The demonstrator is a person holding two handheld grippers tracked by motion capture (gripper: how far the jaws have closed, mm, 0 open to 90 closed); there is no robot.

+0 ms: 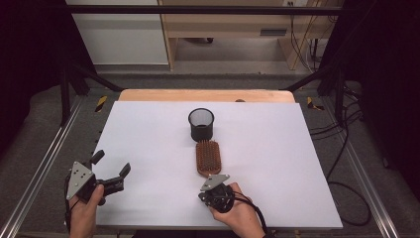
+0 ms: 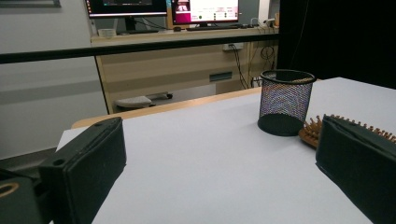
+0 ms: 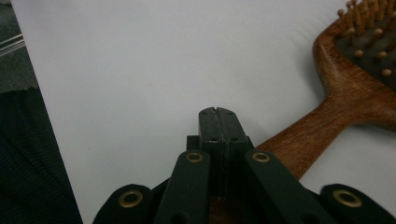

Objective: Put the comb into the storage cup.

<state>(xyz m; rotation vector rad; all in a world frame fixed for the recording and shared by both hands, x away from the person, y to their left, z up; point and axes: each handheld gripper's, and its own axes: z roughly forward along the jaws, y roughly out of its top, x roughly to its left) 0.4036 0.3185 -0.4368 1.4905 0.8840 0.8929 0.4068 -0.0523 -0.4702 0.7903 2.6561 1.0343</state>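
Note:
A wooden hairbrush (image 1: 208, 157) lies bristles up on the white tabletop (image 1: 148, 134), just in front of a black mesh cup (image 1: 201, 124). My right gripper (image 1: 214, 189) sits over the brush's handle end, near the table's front edge. In the right gripper view its jaws (image 3: 218, 114) are pressed together, and the brush handle (image 3: 308, 135) runs under and beside them. My left gripper (image 1: 111, 163) rests at the front left with its jaws wide apart and nothing between them. The left gripper view looks past those jaws (image 2: 224, 177) at the cup (image 2: 285, 102) and the brush (image 2: 312, 130).
A wooden board edge (image 1: 205, 95) runs along the table's far side. Metal rails (image 1: 44, 163) flank the table, and cables (image 1: 346, 148) lie on the floor to the right. Monitors (image 2: 163, 9) stand on a desk beyond.

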